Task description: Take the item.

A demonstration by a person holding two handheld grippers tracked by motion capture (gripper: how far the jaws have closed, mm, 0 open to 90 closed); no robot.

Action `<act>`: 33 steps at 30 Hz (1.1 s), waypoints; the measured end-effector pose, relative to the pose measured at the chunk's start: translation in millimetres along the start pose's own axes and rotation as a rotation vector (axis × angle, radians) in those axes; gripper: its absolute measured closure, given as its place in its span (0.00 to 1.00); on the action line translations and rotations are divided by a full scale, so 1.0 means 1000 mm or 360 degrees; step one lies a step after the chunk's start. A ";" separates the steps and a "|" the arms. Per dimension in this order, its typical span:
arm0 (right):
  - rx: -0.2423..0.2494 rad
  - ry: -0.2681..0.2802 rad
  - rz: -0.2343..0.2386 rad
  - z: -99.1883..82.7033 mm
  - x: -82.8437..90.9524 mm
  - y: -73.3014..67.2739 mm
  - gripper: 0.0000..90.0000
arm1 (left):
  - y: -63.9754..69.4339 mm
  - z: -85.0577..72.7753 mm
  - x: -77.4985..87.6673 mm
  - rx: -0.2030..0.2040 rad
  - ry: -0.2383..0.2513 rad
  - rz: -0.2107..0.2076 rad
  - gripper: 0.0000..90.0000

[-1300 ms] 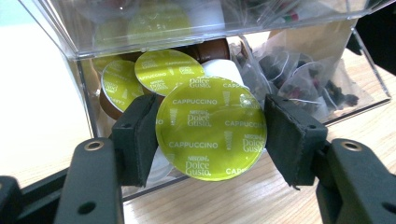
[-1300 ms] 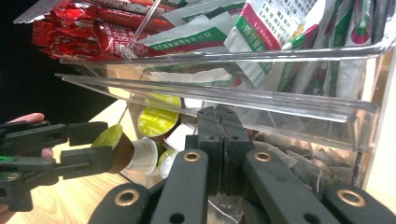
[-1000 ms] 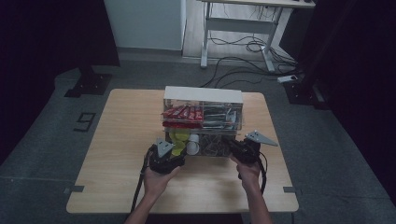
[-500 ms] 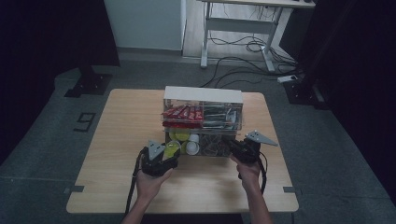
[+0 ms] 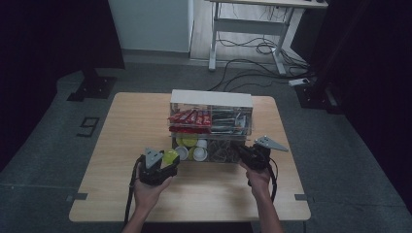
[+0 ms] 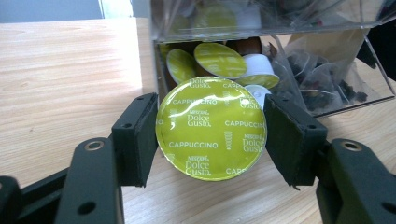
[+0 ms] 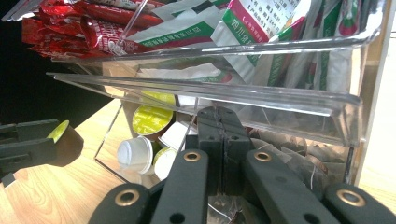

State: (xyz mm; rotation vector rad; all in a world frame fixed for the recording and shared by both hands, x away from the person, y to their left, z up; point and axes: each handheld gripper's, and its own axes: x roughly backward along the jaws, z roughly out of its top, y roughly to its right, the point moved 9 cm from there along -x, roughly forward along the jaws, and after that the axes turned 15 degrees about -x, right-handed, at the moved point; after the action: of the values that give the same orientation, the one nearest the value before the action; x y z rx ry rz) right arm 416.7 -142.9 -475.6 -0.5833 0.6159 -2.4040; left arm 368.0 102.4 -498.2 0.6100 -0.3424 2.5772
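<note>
Gripping cappuccino capsule (image 6: 210, 128), left gripper (image 6: 210, 140) hides its body; right gripper (image 7: 223, 140) closed, empty.

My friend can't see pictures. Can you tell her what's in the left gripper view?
The black left gripper holds a round capsule with a shiny lime-green foil lid printed "Cappuccino", its pads pressing on both sides, above a light wooden table. Behind it, a clear plastic organiser box holds more green-lidded capsules and tea bags.

The capsule (image 6: 210, 128) sits between the left claw's (image 6: 210, 135) pads, before the organizer (image 5: 211, 99).
</note>
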 end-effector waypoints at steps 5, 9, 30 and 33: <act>0.0001 -0.0001 -0.0003 0.000 0.000 0.000 0.98 | -0.006 -0.003 0.004 0.0009 -0.0002 0.0022 0.42; -0.0001 -0.0002 -0.0007 0.000 0.000 0.001 0.98 | -0.009 -0.005 0.005 0.0010 -0.0007 0.0031 0.42; 0.0002 -0.0002 -0.0012 0.000 0.000 0.002 0.98 | -0.030 -0.017 0.010 0.0068 -0.0030 0.0081 0.42; 0.0003 0.0000 -0.0012 0.000 0.001 0.002 0.98 | -0.037 -0.021 0.010 0.0085 -0.0038 0.0100 0.42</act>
State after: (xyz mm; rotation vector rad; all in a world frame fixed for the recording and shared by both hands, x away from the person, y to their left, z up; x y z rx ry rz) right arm 417.2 -144.6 -476.1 -0.5864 0.6124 -2.4114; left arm 370.9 144.6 -506.9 0.6592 -0.3056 2.6485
